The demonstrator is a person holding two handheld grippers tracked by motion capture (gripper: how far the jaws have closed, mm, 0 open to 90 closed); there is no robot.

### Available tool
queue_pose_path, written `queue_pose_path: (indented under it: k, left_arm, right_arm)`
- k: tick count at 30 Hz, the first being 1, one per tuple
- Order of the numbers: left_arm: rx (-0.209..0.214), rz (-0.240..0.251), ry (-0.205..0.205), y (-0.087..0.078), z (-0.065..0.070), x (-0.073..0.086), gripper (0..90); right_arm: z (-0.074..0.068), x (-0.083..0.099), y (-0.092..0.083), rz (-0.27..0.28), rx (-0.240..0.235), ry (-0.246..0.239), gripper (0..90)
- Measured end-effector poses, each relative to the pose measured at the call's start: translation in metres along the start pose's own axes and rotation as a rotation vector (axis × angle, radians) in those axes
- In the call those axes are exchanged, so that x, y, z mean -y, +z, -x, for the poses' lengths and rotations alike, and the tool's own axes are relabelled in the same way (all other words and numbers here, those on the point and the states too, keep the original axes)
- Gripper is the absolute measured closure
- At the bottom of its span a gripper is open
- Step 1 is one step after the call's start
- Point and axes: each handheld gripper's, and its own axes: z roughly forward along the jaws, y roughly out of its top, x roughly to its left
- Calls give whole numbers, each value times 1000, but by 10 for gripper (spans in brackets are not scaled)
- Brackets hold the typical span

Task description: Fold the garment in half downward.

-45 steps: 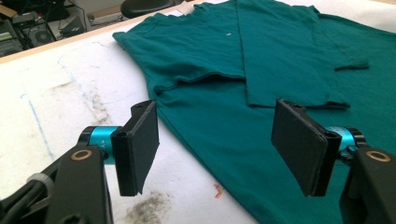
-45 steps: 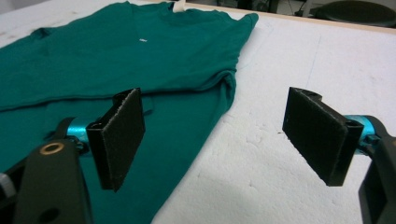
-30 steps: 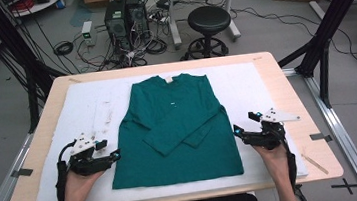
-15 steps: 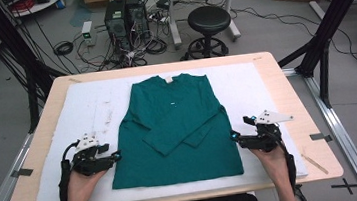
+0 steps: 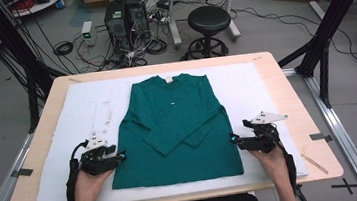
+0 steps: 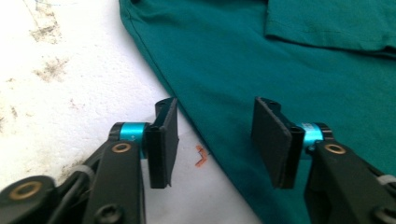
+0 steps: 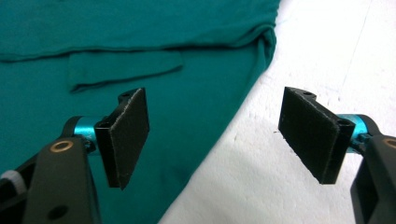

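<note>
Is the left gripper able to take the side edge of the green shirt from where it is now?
Probably yes: the left gripper stands open astride the green shirt edge, nothing between.

Even, diffuse overhead light fills the room, with no glare. The high view is soft and low in detail. In both gripper views the green shirt [image 6: 289,60] is fairly sharp, while the near black pads [image 7: 127,135] blur slightly and cast faint shadows on the white mat [image 7: 280,186].
</note>
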Motion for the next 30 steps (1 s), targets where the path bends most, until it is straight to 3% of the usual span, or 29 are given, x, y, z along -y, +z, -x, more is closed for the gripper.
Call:
queue_pose_path:
  k: [8, 16, 19, 23, 30]
  left_arm:
    - [12, 1, 41, 0, 5, 0, 675]
    - [37, 12, 70, 1, 8, 2, 828]
    - [34, 13, 79, 1, 9, 2, 843]
    - [39, 19, 78, 1, 8, 3, 846]
    - [43, 20, 77, 1, 8, 3, 846]
  right_arm:
    - [-2, 0, 3, -79, 5, -25, 261]
    - [-6, 0, 9, -150, -22, -42, 277]
    - [-7, 1, 12, -168, -38, -50, 324]
    - [-7, 2, 14, -201, -24, -41, 338]
    - [-9, 3, 17, -216, -31, -47, 423]
